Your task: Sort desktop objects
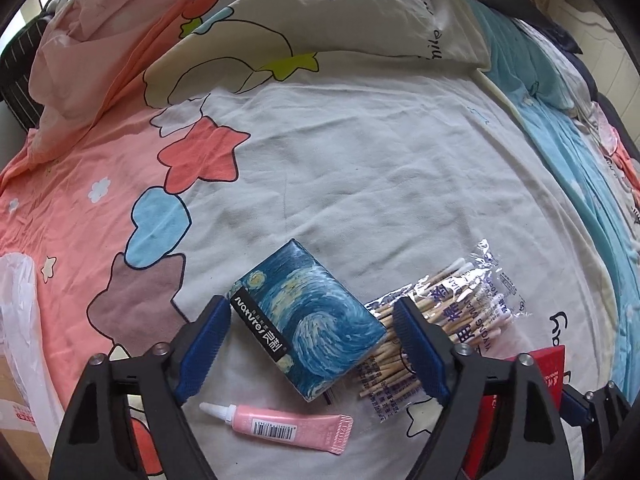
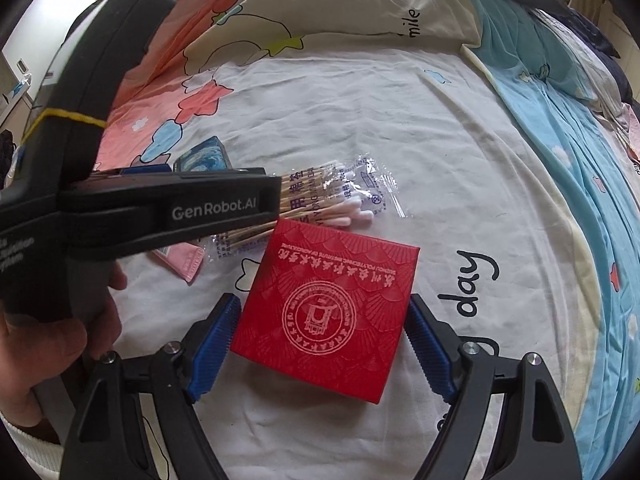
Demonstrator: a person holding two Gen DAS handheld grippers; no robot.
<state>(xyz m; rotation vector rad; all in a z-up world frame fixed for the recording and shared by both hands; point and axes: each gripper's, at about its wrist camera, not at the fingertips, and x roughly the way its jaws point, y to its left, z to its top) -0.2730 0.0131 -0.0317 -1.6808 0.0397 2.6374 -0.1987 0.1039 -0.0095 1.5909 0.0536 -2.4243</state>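
My left gripper (image 1: 312,354) stands open astride the blue painted box (image 1: 306,320), whose long axis runs slantwise across the gap, so neither pad presses it. My right gripper (image 2: 322,344) also gapes around the red box (image 2: 328,312), lying flat on the bedsheet (image 2: 400,140) squarely between its fingers, pads just clear.

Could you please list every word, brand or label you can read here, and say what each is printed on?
"GenRobot.AI": side of the left claw.
"day": bed sheet.
"mile": pillowcase, word cut off.
Blue painted box: white brand lettering on a black band, upside down, not surely readable.
Red box: seal and characters too small.
Cotton swab bag and pink tube barcode: unreadable.
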